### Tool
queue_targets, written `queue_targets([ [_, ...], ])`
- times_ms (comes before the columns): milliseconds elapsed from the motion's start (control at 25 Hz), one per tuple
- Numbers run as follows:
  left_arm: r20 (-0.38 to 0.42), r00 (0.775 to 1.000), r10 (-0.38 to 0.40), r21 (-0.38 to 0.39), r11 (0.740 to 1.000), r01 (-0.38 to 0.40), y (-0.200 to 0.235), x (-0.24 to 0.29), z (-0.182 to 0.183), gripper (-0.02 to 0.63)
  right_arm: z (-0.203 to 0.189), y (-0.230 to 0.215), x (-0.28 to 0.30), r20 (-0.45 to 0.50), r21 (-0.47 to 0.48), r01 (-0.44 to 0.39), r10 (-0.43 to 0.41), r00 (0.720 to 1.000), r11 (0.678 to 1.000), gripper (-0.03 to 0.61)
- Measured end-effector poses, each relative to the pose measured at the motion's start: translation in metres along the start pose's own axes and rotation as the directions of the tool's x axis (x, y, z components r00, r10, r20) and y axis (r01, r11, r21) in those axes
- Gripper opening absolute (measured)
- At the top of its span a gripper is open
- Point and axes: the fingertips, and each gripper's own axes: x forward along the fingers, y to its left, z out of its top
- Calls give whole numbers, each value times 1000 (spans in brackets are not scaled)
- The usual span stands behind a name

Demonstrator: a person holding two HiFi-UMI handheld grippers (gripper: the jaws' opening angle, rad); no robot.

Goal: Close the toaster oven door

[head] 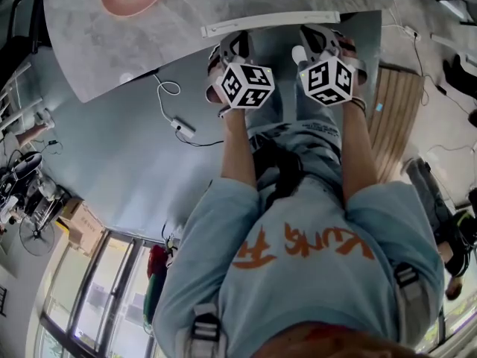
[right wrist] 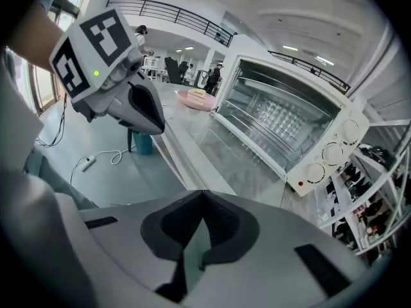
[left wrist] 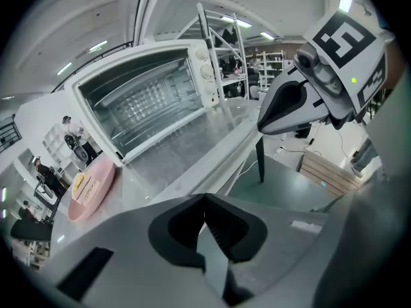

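Ahead of the left gripper's [left wrist: 205, 201] and right gripper's [right wrist: 202, 197] closed, empty jaws, the toaster oven door [left wrist: 186, 147] is lying open, probably stiff, light glass, liftable by its handle [head: 270, 22].

The person wore a pale blue short-sleeved T-shirt [head: 298, 293] printed with orange lettering [head: 302, 243] under grey buckled straps [head: 406, 283], while the left gripper [left wrist: 205, 201] and right gripper [right wrist: 202, 197] had grey shells, black ribbed pads [left wrist: 219, 228] and white cubes [head: 246, 85] bearing black square markers.
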Motion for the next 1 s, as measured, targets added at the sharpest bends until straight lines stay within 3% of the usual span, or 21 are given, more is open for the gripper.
queue_targets([
  [200,-25,1000,-9,35,999,10,2,-5,-2,2,5,4,2,-31,-4,8,-8,999,1000,-3],
  [880,3,998,65,153,986,-64,3,-21,6,2,9,1,-11,-37,-68,143,-145,989,987,0],
  [1000,11,997,74,162,984,-75,5,-22,8,3,10,3,-10,-41,-89,134,-138,990,987,34],
])
